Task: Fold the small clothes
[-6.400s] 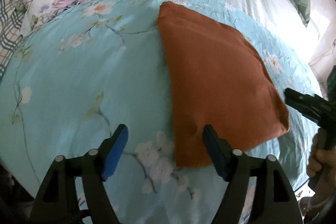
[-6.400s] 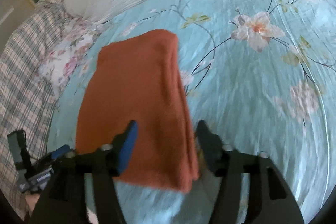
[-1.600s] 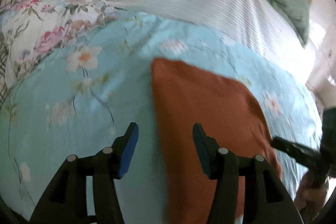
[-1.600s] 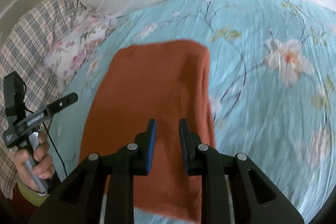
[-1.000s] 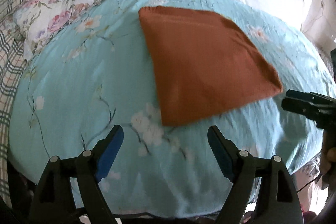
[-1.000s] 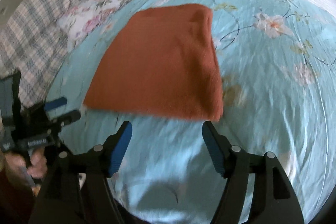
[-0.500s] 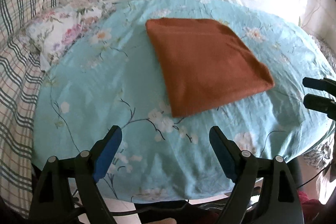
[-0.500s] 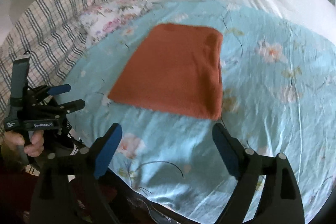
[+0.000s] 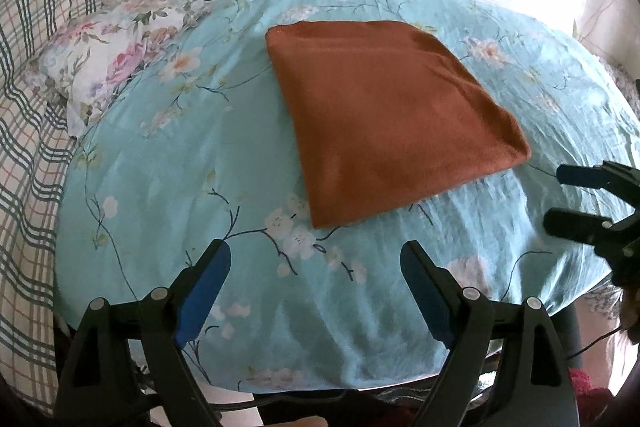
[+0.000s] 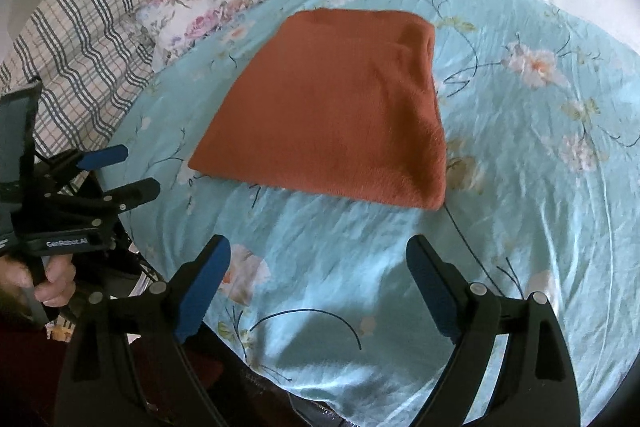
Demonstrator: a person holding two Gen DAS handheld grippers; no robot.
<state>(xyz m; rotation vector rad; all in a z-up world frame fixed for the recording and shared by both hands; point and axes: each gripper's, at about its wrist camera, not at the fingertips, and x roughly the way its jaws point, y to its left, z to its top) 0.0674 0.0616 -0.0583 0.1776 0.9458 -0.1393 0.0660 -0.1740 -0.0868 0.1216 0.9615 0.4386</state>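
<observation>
On the turquoise floral bedspread the rust-orange fleece garment lies folded flat (edges squared). Both my left fingers and right fingers gape empty; folding looks done.

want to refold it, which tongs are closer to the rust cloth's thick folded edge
Right. The right tongs hang open just short of the rust cloth by its thick folded edge; the left tongs, also open, hang off the opposite side.
</observation>
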